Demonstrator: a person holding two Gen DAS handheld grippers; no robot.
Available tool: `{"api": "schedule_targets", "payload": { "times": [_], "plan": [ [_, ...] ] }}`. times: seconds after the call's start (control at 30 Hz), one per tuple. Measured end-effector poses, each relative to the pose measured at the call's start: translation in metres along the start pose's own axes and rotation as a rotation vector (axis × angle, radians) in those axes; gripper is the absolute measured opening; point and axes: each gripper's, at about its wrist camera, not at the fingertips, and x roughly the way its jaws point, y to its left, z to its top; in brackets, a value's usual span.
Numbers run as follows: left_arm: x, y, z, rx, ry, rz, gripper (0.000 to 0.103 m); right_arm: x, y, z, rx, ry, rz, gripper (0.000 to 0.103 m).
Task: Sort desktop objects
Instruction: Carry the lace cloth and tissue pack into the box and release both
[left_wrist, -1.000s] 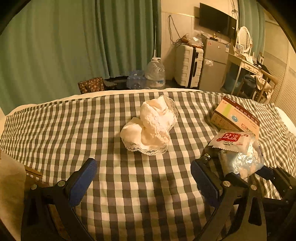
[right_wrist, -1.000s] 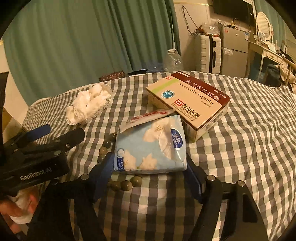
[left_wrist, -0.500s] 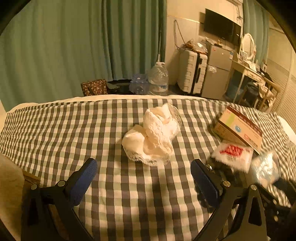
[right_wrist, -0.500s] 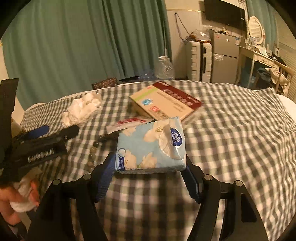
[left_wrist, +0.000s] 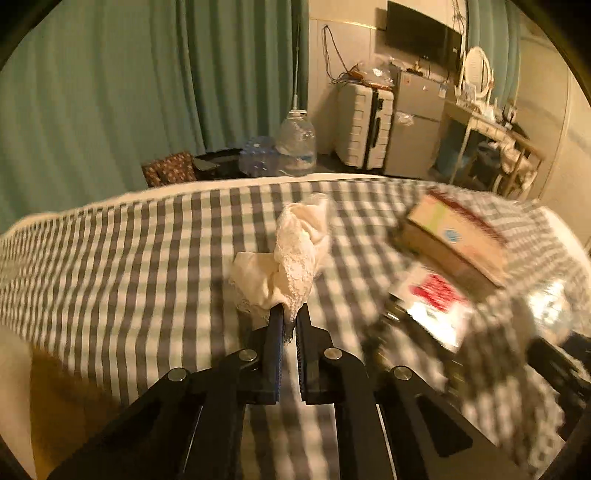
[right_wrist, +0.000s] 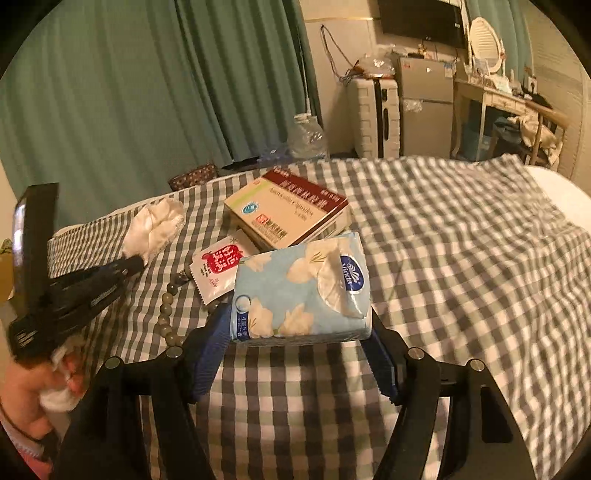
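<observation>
Lace cloth (left_wrist: 291, 258) pinched between fingers (left_wrist: 275, 325)

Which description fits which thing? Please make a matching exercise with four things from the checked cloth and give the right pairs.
Things:
1. tissue pack
2. lace cloth
3. medicine box
4. red and white sachet

Descriptions:
A. lies flat beside a string of beads
B. its near edge is pinched in the shut left gripper
C. held between the pads of the right gripper
D. lies behind the sachet, red band on its lid

Pairs: 1-C, 2-B, 3-D, 4-A
</observation>
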Motion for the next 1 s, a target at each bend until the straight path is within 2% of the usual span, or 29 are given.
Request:
{"api": "schedule_targets", "payload": {
  "times": [0.03,0.2,0.33,0.43,0.6,0.77,0.83,1.0],
  "plan": [
    [-0.010,-0.001,-0.004,-0.012,0.009,-0.028,0.006,-0.003,0.001,0.001,-0.006,-0.004,-0.006,0.068],
    [-0.054,-0.014,-0.022,-0.005,0.026,-0.048,0.006,-0.032,0.006,0.008,-0.014,-0.051,-0.020,0.068],
    [-0.102,-0.029,-0.036,0.046,0.029,-0.080,0.005,-0.066,0.020,0.012,-0.055,-0.095,-0.074,0.068],
    [-0.138,-0.026,-0.041,0.032,0.035,-0.119,0.005,-0.095,0.031,0.010,-0.069,-0.112,-0.065,0.068],
    [-0.199,-0.016,-0.032,0.032,-0.031,-0.118,0.005,-0.143,0.045,0.001,-0.061,-0.116,-0.036,0.068],
    [-0.261,0.009,-0.026,-0.006,-0.093,-0.070,0.005,-0.190,0.056,0.000,0.000,-0.147,0.002,0.068],
    [-0.281,0.019,-0.027,-0.010,-0.115,-0.054,0.005,-0.210,0.072,0.001,0.009,-0.165,0.025,0.068],
    [-0.324,0.057,-0.032,-0.062,-0.178,-0.013,0.005,-0.251,0.123,0.007,-0.064,-0.224,0.068,0.068]
  ]
}}
